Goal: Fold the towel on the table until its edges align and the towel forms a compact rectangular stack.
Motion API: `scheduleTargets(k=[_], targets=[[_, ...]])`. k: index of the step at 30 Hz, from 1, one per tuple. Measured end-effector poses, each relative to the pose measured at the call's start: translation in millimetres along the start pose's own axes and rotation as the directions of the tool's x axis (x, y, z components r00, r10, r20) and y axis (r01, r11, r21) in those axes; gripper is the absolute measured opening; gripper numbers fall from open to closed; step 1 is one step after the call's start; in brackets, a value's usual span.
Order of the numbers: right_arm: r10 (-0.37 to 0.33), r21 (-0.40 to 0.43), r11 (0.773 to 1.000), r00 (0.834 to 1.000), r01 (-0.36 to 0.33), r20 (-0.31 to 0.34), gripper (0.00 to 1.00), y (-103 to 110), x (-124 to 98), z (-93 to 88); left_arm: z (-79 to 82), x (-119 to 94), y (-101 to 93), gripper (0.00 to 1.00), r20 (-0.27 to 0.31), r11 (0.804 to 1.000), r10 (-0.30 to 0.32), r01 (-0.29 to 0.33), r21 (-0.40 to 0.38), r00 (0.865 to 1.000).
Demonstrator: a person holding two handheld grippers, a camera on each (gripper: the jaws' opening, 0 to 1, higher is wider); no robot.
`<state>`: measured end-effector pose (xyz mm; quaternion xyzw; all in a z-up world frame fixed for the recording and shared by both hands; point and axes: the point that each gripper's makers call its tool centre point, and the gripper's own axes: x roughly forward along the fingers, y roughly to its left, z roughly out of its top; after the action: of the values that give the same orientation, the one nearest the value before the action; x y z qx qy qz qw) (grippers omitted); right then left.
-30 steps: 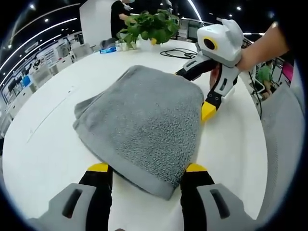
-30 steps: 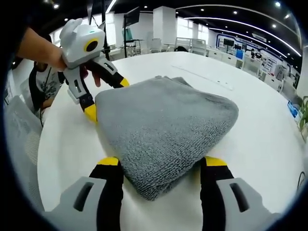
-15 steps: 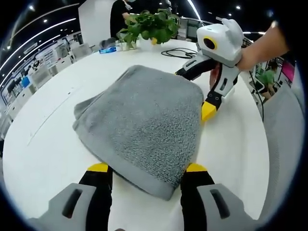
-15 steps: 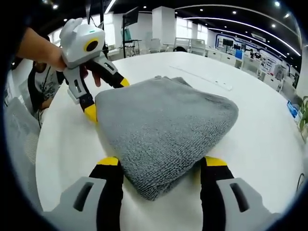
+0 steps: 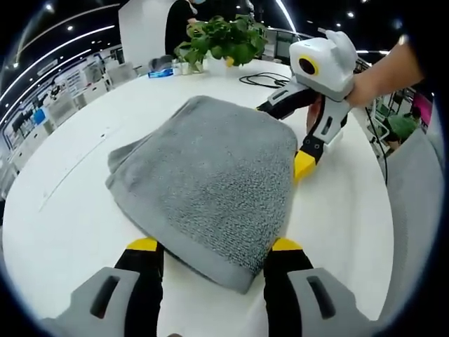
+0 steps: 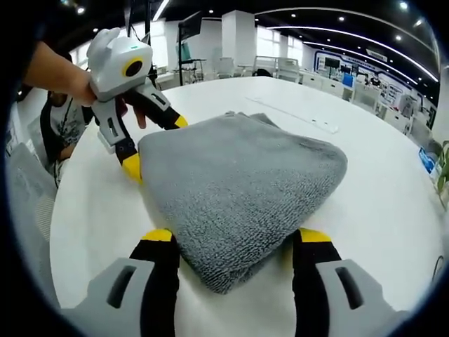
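Observation:
A grey towel point(image 5: 210, 172) lies folded into a thick, rounded stack on the white table point(image 5: 63, 210). My left gripper point(image 5: 215, 246) is open, its yellow-tipped jaws straddling the towel's near corner. The right gripper point(image 5: 282, 135), held by a hand, stands open at the far right corner, one fingertip point(image 5: 303, 163) on the table beside the towel. In the right gripper view the same towel point(image 6: 242, 179) fills the middle. My right gripper point(image 6: 237, 237) is open around its near corner, and the left gripper point(image 6: 156, 144) is open at the far left corner.
A potted plant point(image 5: 217, 38), a black cable point(image 5: 263, 77) and a small blue box point(image 5: 160, 72) sit at the table's far edge. A person point(image 5: 184, 17) stands behind them. A seated person point(image 6: 59, 126) and a grey chair point(image 6: 24, 189) are beside the table.

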<state>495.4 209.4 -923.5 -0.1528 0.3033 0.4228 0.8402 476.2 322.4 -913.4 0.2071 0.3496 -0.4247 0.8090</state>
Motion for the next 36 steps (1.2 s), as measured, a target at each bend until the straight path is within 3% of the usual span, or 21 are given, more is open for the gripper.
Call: scheduleTargets(k=[36], targets=[[-0.003, 0.002, 1.0, 1.0, 0.003, 0.009, 0.66, -5.6, 1.4, 4.3, 7.2, 7.7, 11.4, 0.6, 0.018, 1.0, 0.004, -0.004, -0.015, 1.0]])
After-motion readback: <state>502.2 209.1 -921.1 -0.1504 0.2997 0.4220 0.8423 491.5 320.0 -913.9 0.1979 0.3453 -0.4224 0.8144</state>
